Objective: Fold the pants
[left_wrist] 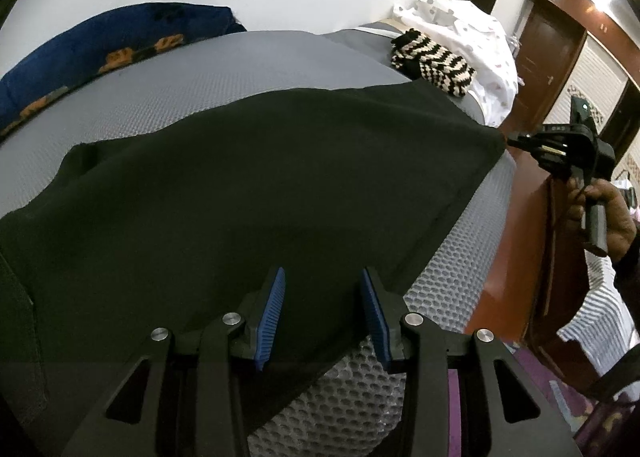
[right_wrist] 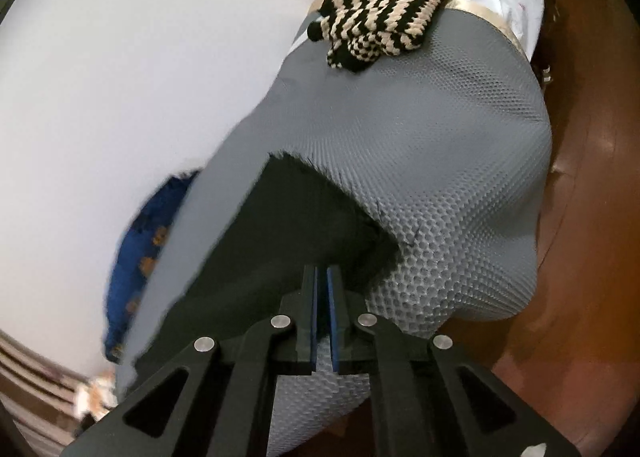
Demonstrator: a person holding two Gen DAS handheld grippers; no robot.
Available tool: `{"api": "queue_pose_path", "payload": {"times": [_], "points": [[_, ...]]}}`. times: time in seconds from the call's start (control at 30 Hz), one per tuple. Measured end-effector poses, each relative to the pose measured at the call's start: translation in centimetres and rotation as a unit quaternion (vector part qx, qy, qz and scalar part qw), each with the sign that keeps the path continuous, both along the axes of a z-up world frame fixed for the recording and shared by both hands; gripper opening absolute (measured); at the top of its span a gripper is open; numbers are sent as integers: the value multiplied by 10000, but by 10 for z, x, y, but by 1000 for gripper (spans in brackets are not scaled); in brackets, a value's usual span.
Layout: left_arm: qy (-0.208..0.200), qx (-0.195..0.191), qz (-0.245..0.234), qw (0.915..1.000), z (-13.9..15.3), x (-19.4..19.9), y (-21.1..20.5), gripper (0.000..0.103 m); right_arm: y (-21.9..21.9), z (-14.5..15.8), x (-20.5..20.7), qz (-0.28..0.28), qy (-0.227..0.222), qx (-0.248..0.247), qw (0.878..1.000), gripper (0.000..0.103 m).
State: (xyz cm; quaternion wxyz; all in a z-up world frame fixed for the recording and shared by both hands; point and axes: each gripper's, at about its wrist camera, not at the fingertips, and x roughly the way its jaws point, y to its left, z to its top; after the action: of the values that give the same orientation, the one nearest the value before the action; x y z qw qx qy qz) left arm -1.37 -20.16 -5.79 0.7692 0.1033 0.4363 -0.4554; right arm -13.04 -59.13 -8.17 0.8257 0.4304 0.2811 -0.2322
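Pants (left_wrist: pixel 240 185) possibly cut off left.

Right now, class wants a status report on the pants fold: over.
Left hand-held gripper open over black fabric pants. Right hand-held gripper shut on pants corner. Striped knitted cloth beyond, apart.

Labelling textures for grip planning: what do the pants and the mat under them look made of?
Pants: matte black woven cloth, probably cotton or a blend; it drapes softly. Mat: grey foam or rubber, judging by its embossed dimpled grid.
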Motion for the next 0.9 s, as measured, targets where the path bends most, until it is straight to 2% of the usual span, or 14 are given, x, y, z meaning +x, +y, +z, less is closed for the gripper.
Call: {"api": "queue_pose_path", "payload": {"times": [0.1, 0.17, 0.23, 0.33, 0.43, 0.53, 0.6, 0.67, 0.77, 0.9], "points": [[29, -6, 14, 10000, -1, 1, 0, 41, 5, -3, 8, 136, 108, -267, 9995, 10], [60, -16, 40, 10000, -1, 1, -1, 41, 6, -8, 13, 187, 255, -323, 9990, 18], [53, -12, 30, 10000, -1, 0, -2, 42, 6, -16, 16, 185, 323, -168, 9992, 24], [2, 12, -13, 10000, -1, -1, -3, 45, 12, -14, 18, 218, 235, -213, 9993, 35], [-39, 16, -54, 10000, -1, -4, -4, 48, 19, -13, 27, 414, 305, -351, 9981, 36], [-87, 50, -82, 9999, -2, -4, -5, 48, 17, -16, 27, 459, 29, -103, 9989, 36], [-62, 33, -74, 9999, -2, -4, -5, 49, 19, -16, 27, 435, 8, -156, 9989, 30], [-50, 29, -73, 10000, -2, -6, -6, 49, 18, -19, 25, 374, 62, -223, 9990, 8], [-83, 59, -84, 9999, -2, -6, -7, 49, 11, -28, 17, 226, -176, 125, 9995, 4], [-86, 74, -80, 9999, 0, -7, -5, 49, 14, -19, 11, 195, -352, 73, 9992, 2]]}}
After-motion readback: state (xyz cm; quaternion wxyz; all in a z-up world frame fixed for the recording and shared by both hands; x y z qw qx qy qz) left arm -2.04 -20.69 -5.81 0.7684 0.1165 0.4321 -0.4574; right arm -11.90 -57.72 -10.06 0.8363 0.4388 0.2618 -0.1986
